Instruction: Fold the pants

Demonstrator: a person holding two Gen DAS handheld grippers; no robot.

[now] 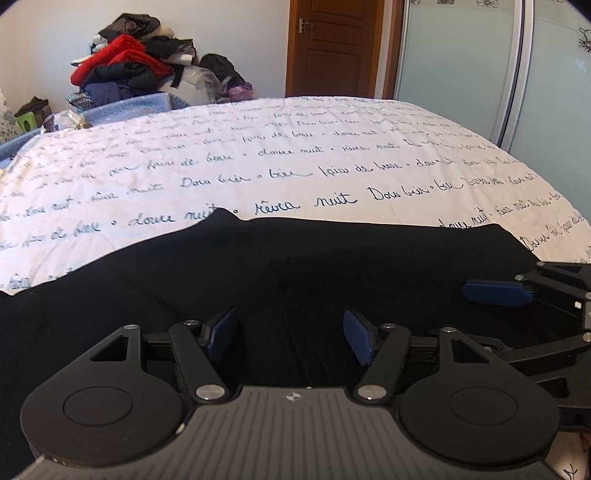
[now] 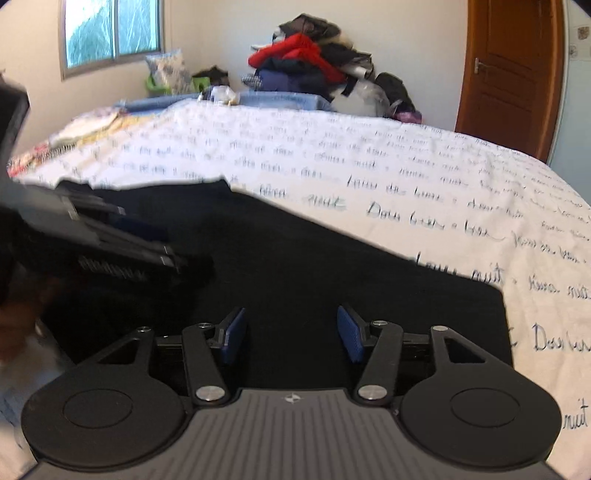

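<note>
Black pants [image 1: 295, 266] lie flat on the near part of the bed, and they also show in the right wrist view [image 2: 314, 273]. My left gripper [image 1: 290, 338] is open and empty, low over the pants. My right gripper [image 2: 291, 334] is open and empty over the pants near their right edge. The right gripper also shows at the right of the left wrist view [image 1: 496, 293]. The left gripper shows blurred at the left of the right wrist view [image 2: 110, 240].
The bed has a white sheet with handwritten script [image 1: 295, 155]. A pile of clothes [image 1: 140, 70] sits behind the bed's far side. A wooden door [image 1: 332, 44] and a sliding wardrobe door [image 1: 480, 66] stand at the back right. A window [image 2: 110, 29] is back left.
</note>
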